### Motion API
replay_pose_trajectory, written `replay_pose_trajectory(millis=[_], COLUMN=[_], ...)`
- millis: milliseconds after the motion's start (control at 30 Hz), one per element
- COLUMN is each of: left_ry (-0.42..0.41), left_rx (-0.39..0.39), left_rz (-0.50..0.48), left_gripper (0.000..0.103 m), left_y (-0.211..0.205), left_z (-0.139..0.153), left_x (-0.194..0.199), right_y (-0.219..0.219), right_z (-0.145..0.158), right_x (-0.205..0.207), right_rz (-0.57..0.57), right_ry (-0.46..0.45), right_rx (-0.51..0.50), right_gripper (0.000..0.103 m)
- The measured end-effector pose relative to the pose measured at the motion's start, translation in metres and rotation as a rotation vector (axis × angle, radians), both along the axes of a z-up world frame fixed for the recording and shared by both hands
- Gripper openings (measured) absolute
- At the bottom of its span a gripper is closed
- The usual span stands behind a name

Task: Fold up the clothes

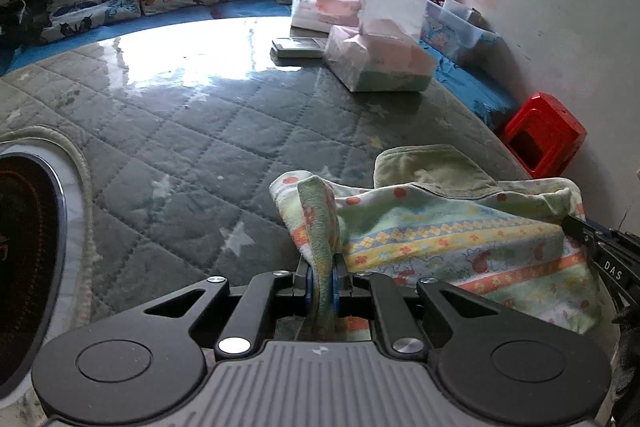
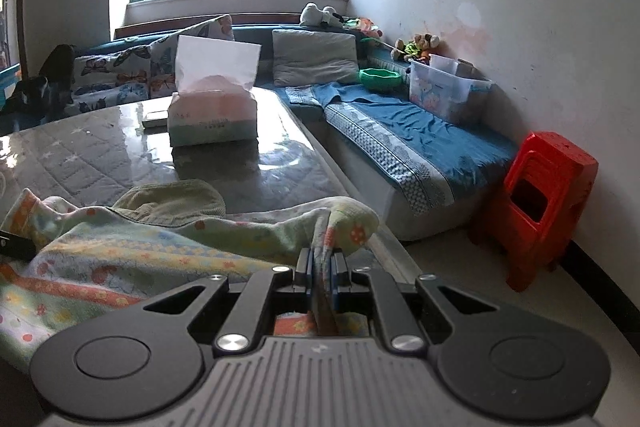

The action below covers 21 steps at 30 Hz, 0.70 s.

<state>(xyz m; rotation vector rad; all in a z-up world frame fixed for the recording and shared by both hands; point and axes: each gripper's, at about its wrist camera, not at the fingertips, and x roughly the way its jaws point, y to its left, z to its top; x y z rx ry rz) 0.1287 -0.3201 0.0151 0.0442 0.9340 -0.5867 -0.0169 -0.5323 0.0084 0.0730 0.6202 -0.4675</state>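
A pastel patterned cloth with stripes and flowers (image 1: 460, 247) lies on the quilted table cover, stretched between my two grippers. My left gripper (image 1: 322, 273) is shut on its left corner, which stands up in a fold between the fingers. My right gripper (image 2: 322, 267) is shut on the cloth's right corner (image 2: 344, 227) near the table's right edge. The same cloth shows in the right wrist view (image 2: 140, 251). An olive-green garment (image 1: 432, 167) lies partly under the cloth's far edge, and shows in the right wrist view (image 2: 176, 201). The right gripper's finger shows at the left view's right edge (image 1: 592, 239).
Tissue packs (image 1: 380, 63) and a flat device (image 1: 296, 47) sit at the table's far side. A round dark cooktop (image 1: 28, 255) is at the left. A blue sofa (image 2: 420, 139) with pillows, a plastic bin (image 2: 448, 91) and a red stool (image 2: 548, 195) stand on the right.
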Motion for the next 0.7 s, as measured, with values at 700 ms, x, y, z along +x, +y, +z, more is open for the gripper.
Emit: replay_pose_trajectory(millis=[700], left_ry=[-0.028], left_rx=[0.054], left_rz=[0.031], left_gripper=[0.036], left_y=[0.013], left_z=[-0.003], left_x=[0.009], right_y=[0.006], right_z=[-0.001], right_x=[0.018], right_rz=[0.014], right_ry=[0.023], right_rx=[-0.015], right_gripper=[0.018])
